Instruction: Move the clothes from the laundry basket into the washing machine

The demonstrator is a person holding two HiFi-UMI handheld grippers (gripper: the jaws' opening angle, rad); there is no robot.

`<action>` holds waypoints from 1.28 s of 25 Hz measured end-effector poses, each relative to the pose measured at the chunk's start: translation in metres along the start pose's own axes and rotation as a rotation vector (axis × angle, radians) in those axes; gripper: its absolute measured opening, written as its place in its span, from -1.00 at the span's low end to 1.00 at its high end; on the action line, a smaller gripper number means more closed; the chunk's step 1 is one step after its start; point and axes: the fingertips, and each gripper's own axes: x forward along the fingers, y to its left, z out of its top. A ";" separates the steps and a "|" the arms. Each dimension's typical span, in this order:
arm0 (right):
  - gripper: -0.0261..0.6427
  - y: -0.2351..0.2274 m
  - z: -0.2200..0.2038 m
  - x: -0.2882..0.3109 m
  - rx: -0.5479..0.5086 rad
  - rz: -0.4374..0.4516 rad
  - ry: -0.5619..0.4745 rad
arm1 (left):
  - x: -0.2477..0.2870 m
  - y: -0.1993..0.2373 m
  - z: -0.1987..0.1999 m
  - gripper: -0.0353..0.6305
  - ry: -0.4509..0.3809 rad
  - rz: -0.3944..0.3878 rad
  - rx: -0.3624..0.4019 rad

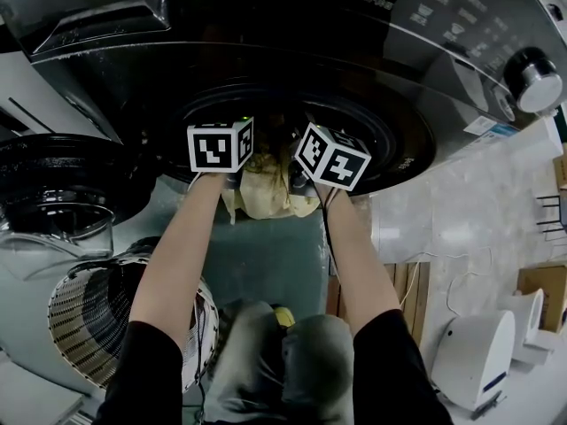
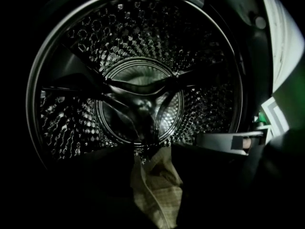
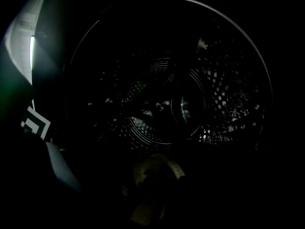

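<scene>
head view: the left gripper [image 1: 221, 149] and right gripper [image 1: 330, 156] sit side by side at the mouth of the dark grey front-loading washing machine [image 1: 266, 42], with a crumpled pale yellow cloth [image 1: 266, 193] between them on its lower rim. left gripper view: jaws half apart, cloth loose between them. right gripper view: dim; jaws wide, cloth between them.

The garment [image 2: 157, 190] is pale yellow with a fine check. At twelve o'clock from it the drum [image 2: 209, 75] is silver, embossed with diamonds. The washing machine [image 1: 266, 60] casing is glossy black.
</scene>
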 end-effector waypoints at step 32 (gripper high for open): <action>-0.91 0.033 0.020 -0.100 -0.088 -0.017 0.083 | -0.097 -0.037 0.015 -0.86 0.053 0.014 0.032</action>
